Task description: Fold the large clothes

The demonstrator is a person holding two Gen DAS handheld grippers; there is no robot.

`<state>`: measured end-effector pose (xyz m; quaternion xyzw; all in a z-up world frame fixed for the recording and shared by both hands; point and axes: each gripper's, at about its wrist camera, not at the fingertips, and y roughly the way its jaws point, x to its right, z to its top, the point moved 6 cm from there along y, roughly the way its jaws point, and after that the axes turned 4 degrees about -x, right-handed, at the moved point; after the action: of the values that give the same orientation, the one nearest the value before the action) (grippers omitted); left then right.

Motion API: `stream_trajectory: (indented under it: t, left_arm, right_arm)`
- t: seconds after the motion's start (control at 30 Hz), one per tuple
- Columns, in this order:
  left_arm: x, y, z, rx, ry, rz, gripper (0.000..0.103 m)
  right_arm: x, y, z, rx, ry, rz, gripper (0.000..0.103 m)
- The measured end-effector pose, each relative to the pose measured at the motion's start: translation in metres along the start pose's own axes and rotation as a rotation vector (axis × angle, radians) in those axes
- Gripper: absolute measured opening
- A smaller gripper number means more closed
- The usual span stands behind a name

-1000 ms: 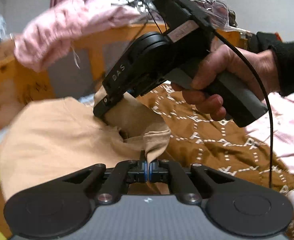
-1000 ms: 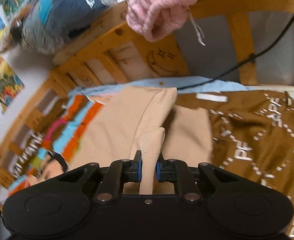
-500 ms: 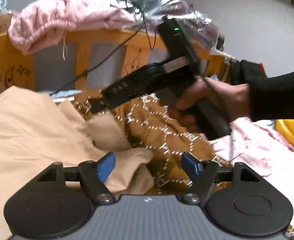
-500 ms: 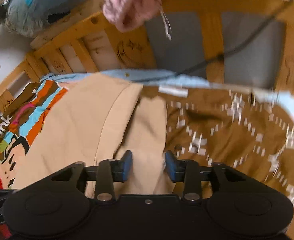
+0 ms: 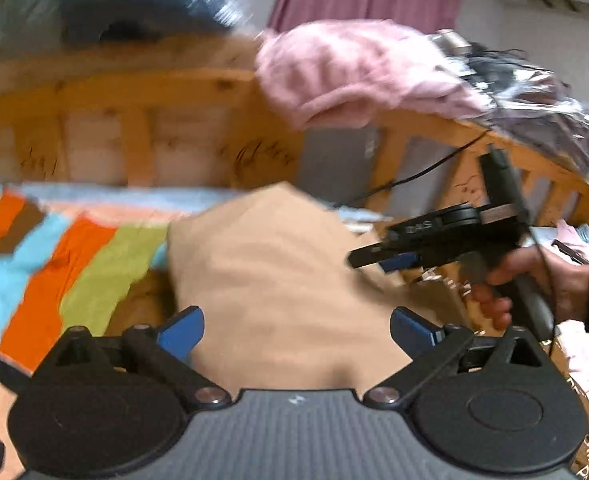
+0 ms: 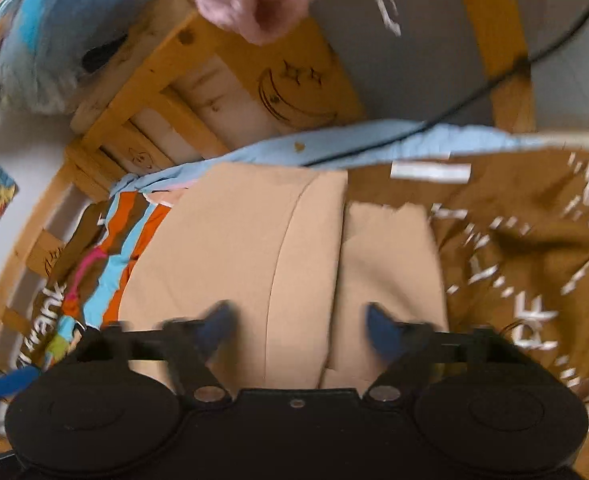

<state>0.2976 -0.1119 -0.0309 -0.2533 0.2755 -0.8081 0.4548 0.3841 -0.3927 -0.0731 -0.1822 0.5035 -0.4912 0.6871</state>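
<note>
A tan garment (image 5: 278, 280) lies partly folded on the bed, one side laid over the middle; in the right wrist view (image 6: 254, 248) a fold line runs down it. My left gripper (image 5: 296, 330) is open and empty just above its near edge. My right gripper (image 6: 300, 326) is open and empty over the garment's near end. The right gripper also shows in the left wrist view (image 5: 394, 260), held in a hand at the garment's right edge, jaws apart.
A striped blanket (image 5: 54, 256) lies left of the garment, a brown patterned blanket (image 6: 526, 248) right of it. A wooden bed rail (image 5: 142, 120) runs behind, with a pink fleece (image 5: 354, 76) draped over it and a black cable (image 6: 474, 92) across it.
Both grippers let go of the tan garment and opened wide. Both drew back from it; the garment now lies flat with its side folded over.
</note>
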Motion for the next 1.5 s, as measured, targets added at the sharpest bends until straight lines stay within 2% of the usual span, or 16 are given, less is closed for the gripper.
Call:
stream_trajectory:
  t: [0.03,0.17,0.3,0.4,0.5,0.57,0.6,0.7,0.77,0.8,0.97,1.03,1.1,1.3,1.4,1.5]
  left_arm:
    - [-0.006,0.005,-0.003,-0.023,-0.025,-0.012,0.101]
    - [-0.022,0.022,-0.014,-0.123,-0.109,-0.084,0.098]
    - [-0.022,0.048,-0.030,-0.219,-0.095,-0.127,0.098]
    - [-0.020,0.063,-0.043,-0.269,-0.101,-0.108,0.103]
    - [-0.017,0.071,-0.055,-0.265,-0.101,-0.093,0.103]
    - [-0.021,0.074,-0.058,-0.268,-0.118,-0.089,0.103]
    - [-0.023,0.075,-0.059,-0.271,-0.121,-0.092,0.103]
    - [-0.024,0.077,-0.060,-0.279,-0.119,-0.095,0.103]
    - [-0.021,0.077,-0.061,-0.277,-0.110,-0.089,0.103]
    - [-0.021,0.078,-0.060,-0.277,-0.107,-0.087,0.103]
    - [-0.020,0.080,-0.058,-0.271,-0.101,-0.091,0.103]
    - [-0.022,0.080,-0.059,-0.265,-0.109,-0.085,0.103]
    - [-0.024,0.083,-0.061,-0.264,-0.125,-0.082,0.103]
    - [-0.026,0.086,-0.065,-0.254,-0.109,-0.086,0.103]
    - [-0.027,0.088,-0.066,-0.254,-0.114,-0.089,0.103]
    - [-0.029,0.091,-0.070,-0.253,-0.121,-0.089,0.103]
  right_arm:
    - [-0.001,0.002,-0.001,0.000,-0.002,0.000,0.005]
    - [-0.014,-0.023,-0.004,0.058,-0.104,-0.065,0.000]
    - [-0.007,-0.053,-0.009,0.111,-0.149,-0.130,0.000]
    - [0.011,-0.037,-0.019,0.070,-0.147,-0.194,0.000]
    - [0.016,-0.020,-0.032,0.062,-0.194,-0.258,0.002]
    - [0.014,-0.024,-0.035,0.094,-0.186,-0.285,0.017]
    - [0.009,-0.029,-0.034,0.124,-0.211,-0.328,0.020]
    - [-0.028,-0.044,-0.020,0.261,-0.432,-0.433,0.032]
    - [-0.061,-0.045,-0.008,0.304,-0.535,-0.384,0.044]
    - [-0.075,-0.041,-0.003,0.303,-0.564,-0.342,0.046]
    - [-0.134,0.018,0.010,0.198,-0.707,-0.159,0.048]
    - [-0.137,0.047,0.010,0.127,-0.741,-0.150,0.047]
    - [-0.130,0.069,0.007,0.101,-0.768,-0.176,0.047]
    - [-0.113,0.087,0.008,0.048,-0.735,-0.148,0.047]
    - [-0.108,0.093,0.005,0.041,-0.729,-0.143,0.047]
    - [-0.106,0.099,-0.005,0.080,-0.736,-0.161,0.047]
